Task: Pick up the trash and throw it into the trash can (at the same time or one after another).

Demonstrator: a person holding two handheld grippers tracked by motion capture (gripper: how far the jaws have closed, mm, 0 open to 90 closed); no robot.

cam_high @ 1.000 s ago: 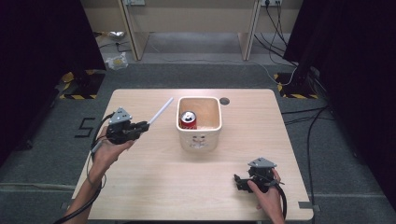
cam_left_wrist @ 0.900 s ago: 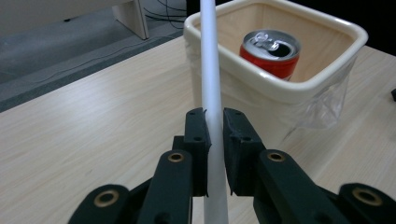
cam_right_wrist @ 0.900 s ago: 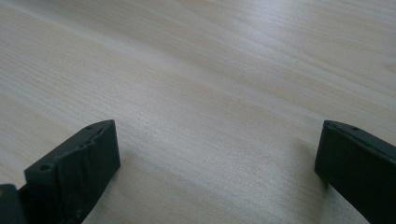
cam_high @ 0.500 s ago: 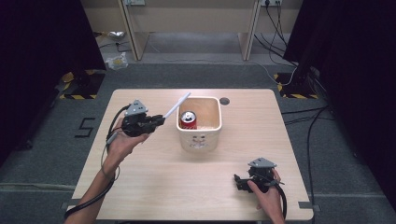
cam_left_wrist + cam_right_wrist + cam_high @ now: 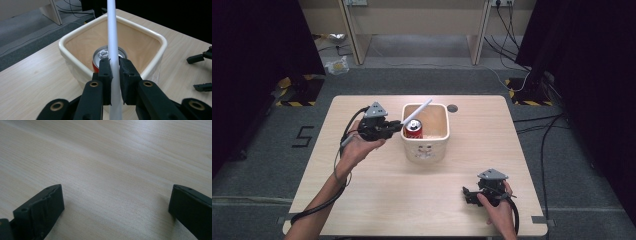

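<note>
A cream square tub point(image 5: 427, 149) stands mid-table with a red drinks can point(image 5: 413, 129) upright inside it. My left gripper point(image 5: 398, 125) hovers at the tub's left rim, shut on a long white stick point(image 5: 418, 113) that slants up over the tub. In the left gripper view the white stick point(image 5: 113, 47) runs straight up between the jaws, with the can's silver top point(image 5: 103, 53) behind it and the tub's rim point(image 5: 150, 32) around. My right gripper point(image 5: 467, 194) rests near the table's front right, open, holding nothing; the right gripper view has bare wood between its fingertips point(image 5: 53, 195).
The wooden table point(image 5: 377, 200) has a dark round hole point(image 5: 452, 108) behind the tub. The other gripper's black jaws point(image 5: 200, 60) lie on the table at the left gripper view's right edge. Cables and desk legs point(image 5: 357, 40) stand on the floor beyond.
My left gripper has carried the white stick rightwards from the table's left side to the tub's rim, so the stick now reaches over the can. The right gripper has stayed put.
</note>
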